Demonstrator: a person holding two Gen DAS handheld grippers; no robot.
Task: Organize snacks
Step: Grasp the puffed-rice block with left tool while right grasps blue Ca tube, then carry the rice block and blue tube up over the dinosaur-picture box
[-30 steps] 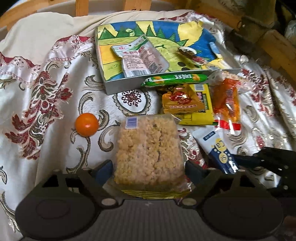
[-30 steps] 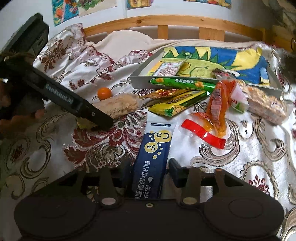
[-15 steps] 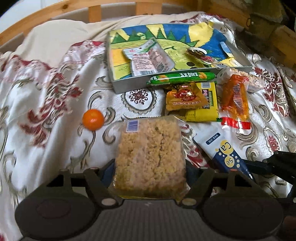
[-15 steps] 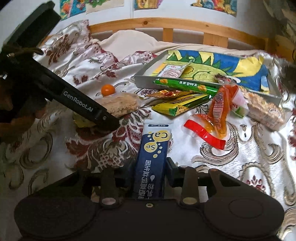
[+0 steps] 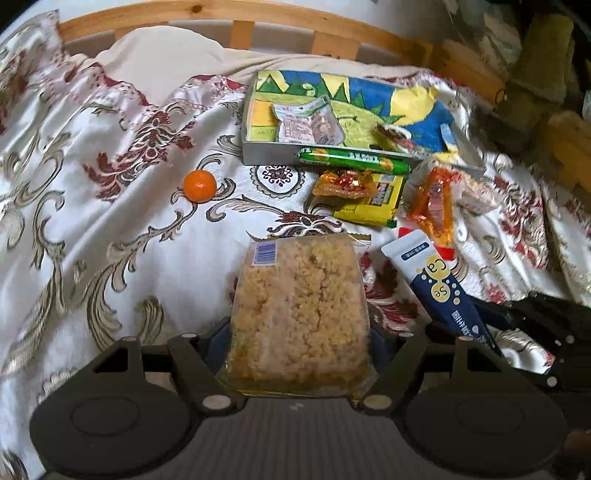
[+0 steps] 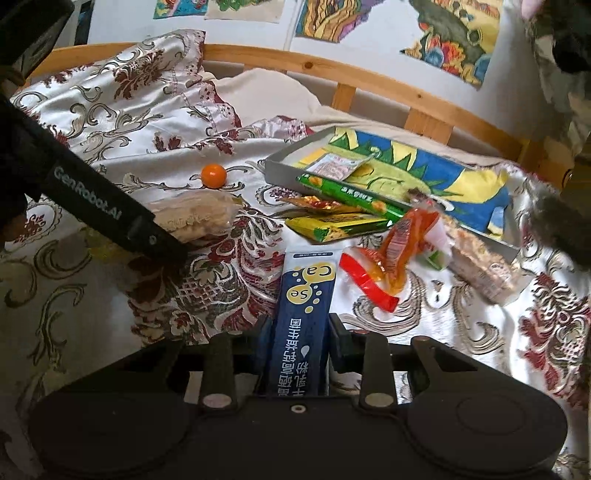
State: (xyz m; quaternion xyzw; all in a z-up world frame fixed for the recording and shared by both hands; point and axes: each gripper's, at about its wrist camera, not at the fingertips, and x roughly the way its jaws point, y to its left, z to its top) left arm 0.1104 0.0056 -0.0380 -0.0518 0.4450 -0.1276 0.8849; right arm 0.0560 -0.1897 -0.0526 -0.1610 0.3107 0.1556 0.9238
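Note:
My left gripper (image 5: 295, 336) is shut on a clear pack of puffed rice cake (image 5: 299, 306) and holds it above the bedspread; the pack also shows in the right wrist view (image 6: 195, 218). My right gripper (image 6: 299, 332) is shut on a blue "Ca Se" sachet (image 6: 303, 317), which also shows in the left wrist view (image 5: 439, 288). A grey tray with a cartoon lining (image 5: 258, 155) lies farther back with a white packet (image 5: 306, 125) in it. A green stick pack (image 5: 351, 158), a yellow pack (image 5: 373, 203) and an orange pack (image 5: 434, 203) lie in front of the tray.
A small orange fruit (image 5: 200, 186) lies on the patterned bedspread (image 5: 110, 221) to the left. Another rice cake pack (image 6: 480, 269) leans at the tray's right end. A wooden bed rail (image 5: 240, 18) runs behind. Posters hang on the wall (image 6: 369, 22).
Both grippers have lifted and pulled back from the tray with their packs held; the tray and loose snacks now look farther away.

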